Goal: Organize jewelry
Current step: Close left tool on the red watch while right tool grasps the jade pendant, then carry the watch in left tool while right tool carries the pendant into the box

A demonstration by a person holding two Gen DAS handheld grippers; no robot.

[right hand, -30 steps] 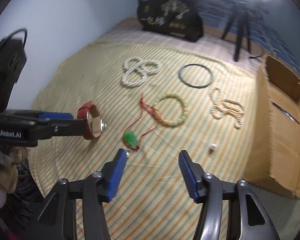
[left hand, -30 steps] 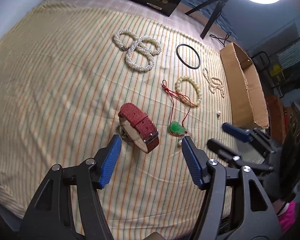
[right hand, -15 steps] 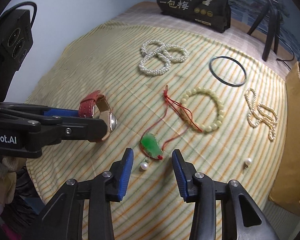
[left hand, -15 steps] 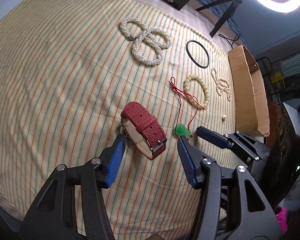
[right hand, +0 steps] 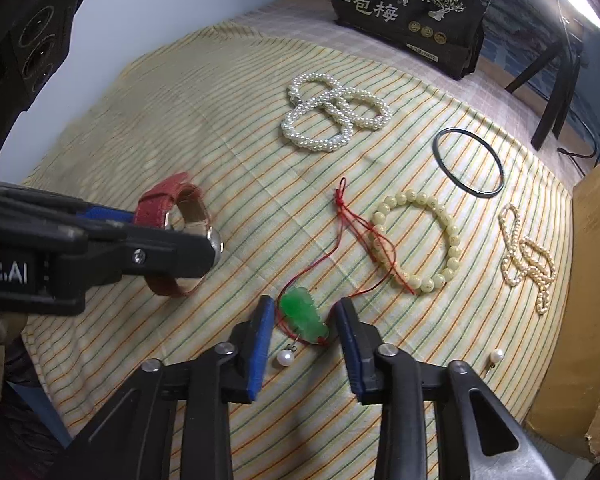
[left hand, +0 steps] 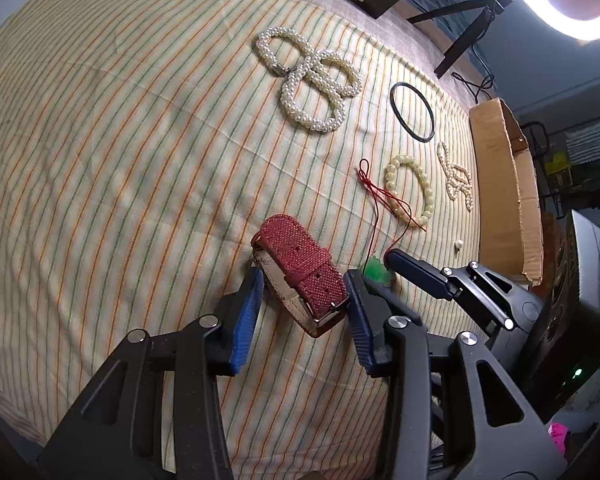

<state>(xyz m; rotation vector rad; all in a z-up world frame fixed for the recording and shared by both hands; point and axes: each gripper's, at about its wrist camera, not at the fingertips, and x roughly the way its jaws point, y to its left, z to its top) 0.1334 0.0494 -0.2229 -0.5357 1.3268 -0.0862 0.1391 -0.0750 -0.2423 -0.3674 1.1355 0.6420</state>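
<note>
Lowered and closed in since a second ago: both pairs of blue pads, each now bracketing a piece of jewelry on the yellow striped cloth.

Nearest in the left wrist view, left gripper, jaws closing, roughly a third open, straddling the red woven-strap wristwatch; left pad at the pale underside of the strap, right pad just beside the buckle end; firm contact impossible to confirm. Watch standing on edge, long axis of the strap running from upper left to lower right.

Just right of it, right gripper, jaws closing, about a quarter open, with the green carved jade pendant between the pads but not yet pinched. Pendant lying flat, long axis angled from upper left to lower right, red cord trailing away toward the far side.

Beyond, cream beaded bracelet, thin black bangle, and white pearl bracelets in overlapping loops.

At the right edge, open brown cardboard box; contents not visible.
</note>
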